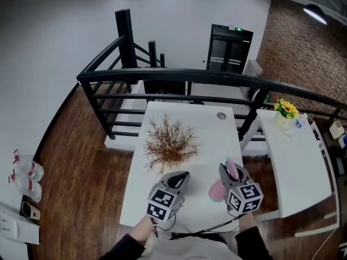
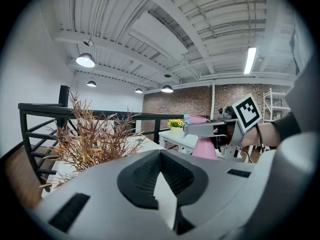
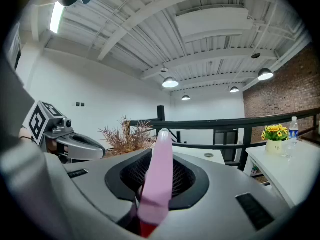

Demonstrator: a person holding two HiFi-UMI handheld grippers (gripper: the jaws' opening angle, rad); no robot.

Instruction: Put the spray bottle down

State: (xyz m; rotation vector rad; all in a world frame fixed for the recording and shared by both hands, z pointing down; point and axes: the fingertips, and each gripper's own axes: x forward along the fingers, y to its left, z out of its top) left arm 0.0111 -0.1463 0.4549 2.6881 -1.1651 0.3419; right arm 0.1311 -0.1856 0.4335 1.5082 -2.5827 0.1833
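Observation:
A pink spray bottle (image 1: 218,190) is over the near right part of the white table (image 1: 217,140). My right gripper (image 1: 227,169) is shut on its top, and the pink head (image 3: 157,179) stands up between the jaws in the right gripper view. The left gripper view shows the bottle's body (image 2: 205,148) hanging below the right gripper (image 2: 200,129); its base is hidden, so contact with the table cannot be told. My left gripper (image 1: 179,179) hovers shut and empty to the left, pointing at a dried brown plant (image 1: 169,142).
A black railing (image 1: 190,77) runs behind the table. A second white table (image 1: 298,167) at the right carries a vase of yellow flowers (image 1: 286,110) and a water bottle (image 3: 293,129). A small round fitting (image 1: 221,115) sits at the table's far end.

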